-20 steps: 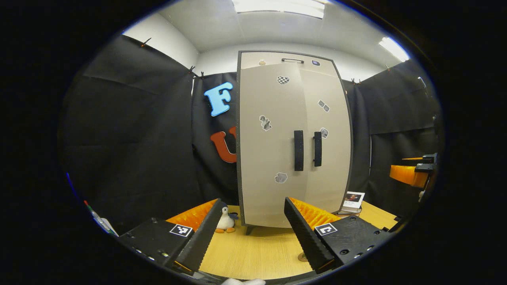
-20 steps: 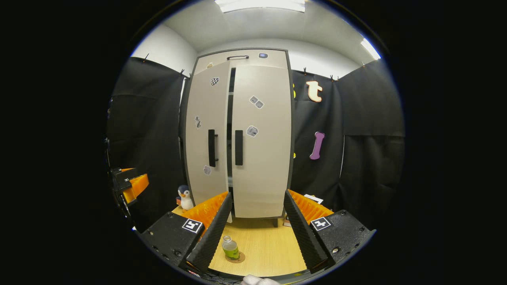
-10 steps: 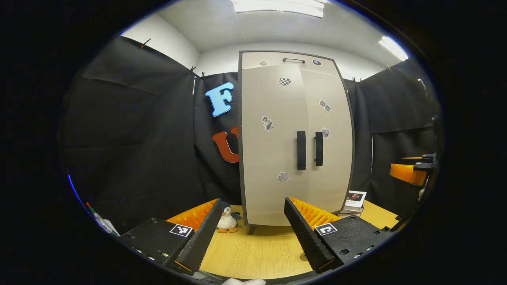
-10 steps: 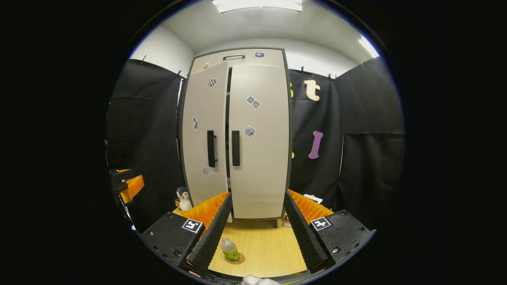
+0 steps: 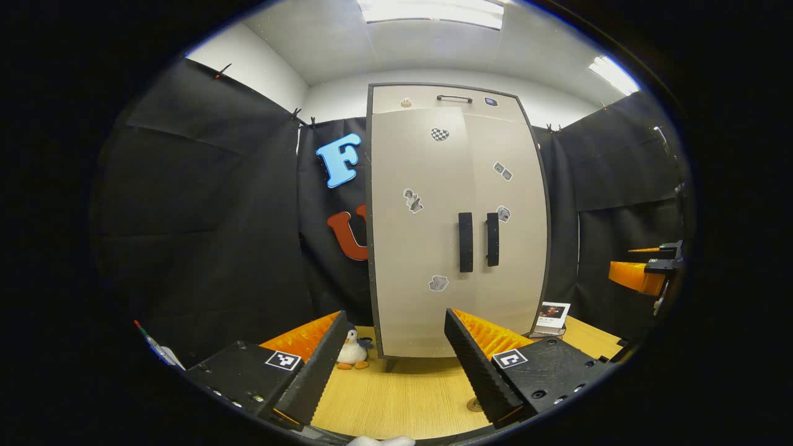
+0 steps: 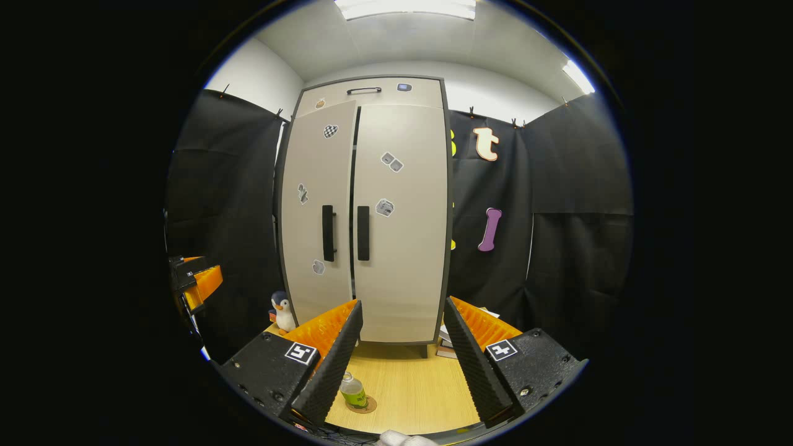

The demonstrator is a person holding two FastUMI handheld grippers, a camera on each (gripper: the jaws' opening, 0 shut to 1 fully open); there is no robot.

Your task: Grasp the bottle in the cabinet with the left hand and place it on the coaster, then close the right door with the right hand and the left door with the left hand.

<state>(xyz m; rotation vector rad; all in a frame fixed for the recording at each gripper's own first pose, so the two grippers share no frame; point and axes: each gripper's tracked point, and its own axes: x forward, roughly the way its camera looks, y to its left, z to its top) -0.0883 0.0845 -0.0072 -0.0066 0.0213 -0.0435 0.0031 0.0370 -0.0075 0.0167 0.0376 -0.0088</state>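
The tall beige cabinet (image 6: pixel 403 93) stands at the back of the wooden table. Its right door (image 6: pixel 406 248) lies flush, while the left door (image 6: pixel 306 248) stands slightly ajar, leaving a thin dark gap between them. In the left gripper view the left door (image 5: pixel 415 248) and right door (image 5: pixel 517 248) look almost together. A small green bottle (image 6: pixel 353 391) stands upright on the round coaster (image 6: pixel 365 407) by my right gripper's left finger. My right gripper (image 6: pixel 401 303) is open and holds nothing. My left gripper (image 5: pixel 394 314) is also open and empty, well back from the cabinet.
A toy penguin (image 5: pixel 352 352) sits on the table (image 5: pixel 403 396) at the cabinet's left foot. A photo card on stacked books (image 5: pixel 553 313) stands to its right. The coaster's edge (image 5: pixel 475 406) peeks out beside my left gripper's right finger. Black cloth walls surround the booth.
The gap between the doors has narrowed as the left door swung toward the cabinet. Both views have shifted a little; the bottle has stayed on the coaster.
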